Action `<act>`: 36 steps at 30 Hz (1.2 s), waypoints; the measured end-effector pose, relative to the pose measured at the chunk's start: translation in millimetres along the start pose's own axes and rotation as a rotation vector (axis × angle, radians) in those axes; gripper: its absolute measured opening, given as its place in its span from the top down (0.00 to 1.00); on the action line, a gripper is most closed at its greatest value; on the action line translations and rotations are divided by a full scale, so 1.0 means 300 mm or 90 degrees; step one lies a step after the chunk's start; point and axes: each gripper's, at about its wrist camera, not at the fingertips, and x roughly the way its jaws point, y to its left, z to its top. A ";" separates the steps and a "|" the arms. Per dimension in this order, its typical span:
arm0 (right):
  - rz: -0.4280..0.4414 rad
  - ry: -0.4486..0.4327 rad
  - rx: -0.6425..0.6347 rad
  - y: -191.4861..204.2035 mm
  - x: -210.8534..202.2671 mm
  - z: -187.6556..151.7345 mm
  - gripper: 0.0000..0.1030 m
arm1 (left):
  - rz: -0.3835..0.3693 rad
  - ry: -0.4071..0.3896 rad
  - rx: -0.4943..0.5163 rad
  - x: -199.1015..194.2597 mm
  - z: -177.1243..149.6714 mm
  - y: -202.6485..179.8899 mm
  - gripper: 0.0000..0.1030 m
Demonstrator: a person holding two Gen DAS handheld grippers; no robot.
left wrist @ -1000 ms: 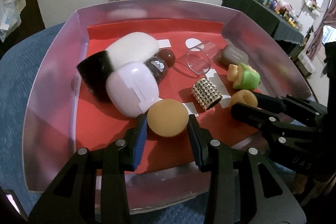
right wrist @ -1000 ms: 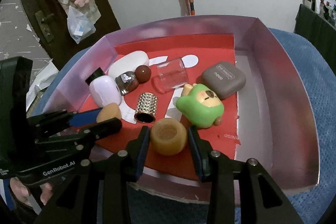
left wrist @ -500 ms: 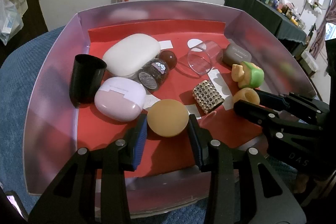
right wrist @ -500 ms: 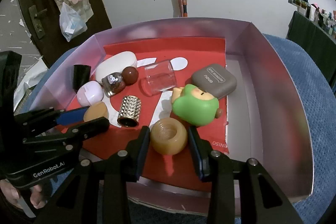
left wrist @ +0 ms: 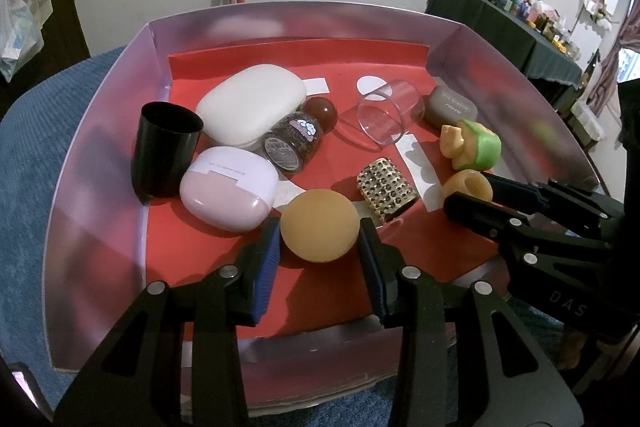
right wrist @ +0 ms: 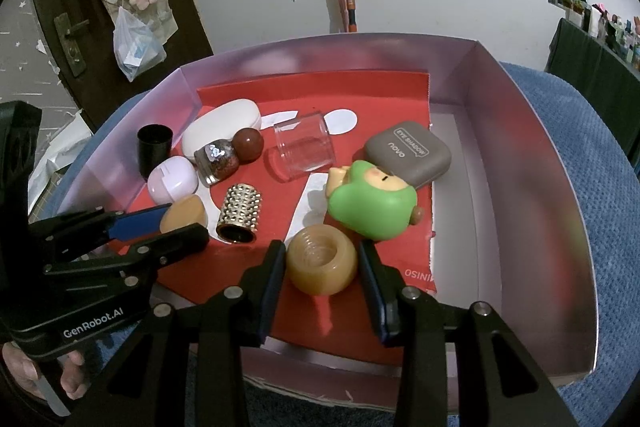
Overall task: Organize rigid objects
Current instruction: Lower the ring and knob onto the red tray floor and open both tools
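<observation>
Big pink-walled tray (left wrist: 100, 163) with a red liner holds everything. Left gripper (left wrist: 319, 247) has its jaws pinching the tan dome cap (left wrist: 319, 225) over the liner's near edge, just beside the studded gold cylinder (left wrist: 386, 188). Right gripper (right wrist: 322, 269) clamps the tan threaded cap (right wrist: 322, 265), low beside the green figurine (right wrist: 372, 203).

- in the tray (left wrist: 100, 163): the cup (left wrist: 164, 147) stands at the left wall, with the small case (left wrist: 228, 193) just right of it.
- the big case (left wrist: 252, 109) lies behind the small case, and the jar (left wrist: 294, 143) and ball (left wrist: 320, 111) lie at its right.
- the glass (left wrist: 386, 117) lies right of the ball.
- the compact (right wrist: 408, 157) lies behind the figure (right wrist: 372, 205).
- the studded tube (right wrist: 239, 213) lies left of the figure.
</observation>
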 end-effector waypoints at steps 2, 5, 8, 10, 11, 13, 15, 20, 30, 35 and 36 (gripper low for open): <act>0.000 0.000 0.000 -0.001 0.000 0.000 0.61 | 0.002 0.000 0.001 0.000 0.000 0.000 0.64; 0.000 0.000 0.000 -0.001 0.000 0.000 0.61 | 0.000 0.000 0.001 -0.003 0.000 0.005 0.62; 0.000 0.000 0.000 -0.001 0.000 0.000 0.61 | -0.005 0.000 -0.002 -0.003 0.001 0.008 0.57; -0.001 0.000 -0.001 -0.001 0.000 0.001 0.61 | -0.006 -0.001 -0.002 -0.002 0.001 0.007 0.54; 0.000 0.000 0.000 -0.001 0.000 0.001 0.61 | -0.006 -0.001 -0.003 -0.002 0.002 0.009 0.54; 0.000 0.000 0.000 -0.001 -0.001 0.002 0.61 | -0.005 -0.002 -0.002 -0.003 0.001 0.006 0.53; 0.002 -0.001 0.001 -0.001 -0.001 0.002 0.60 | -0.006 -0.002 -0.001 -0.002 0.002 0.008 0.53; 0.006 -0.001 -0.002 0.004 -0.004 0.005 0.55 | -0.002 -0.004 -0.002 -0.004 0.000 0.007 0.39; 0.009 -0.008 -0.003 0.016 -0.021 -0.008 0.50 | 0.027 -0.012 -0.005 -0.023 -0.014 0.012 0.38; 0.009 -0.013 -0.010 0.026 -0.033 -0.014 0.41 | 0.041 -0.021 -0.008 -0.041 -0.022 0.016 0.38; 0.008 -0.017 -0.012 0.031 -0.038 -0.015 0.38 | 0.044 -0.022 -0.009 -0.045 -0.024 0.017 0.38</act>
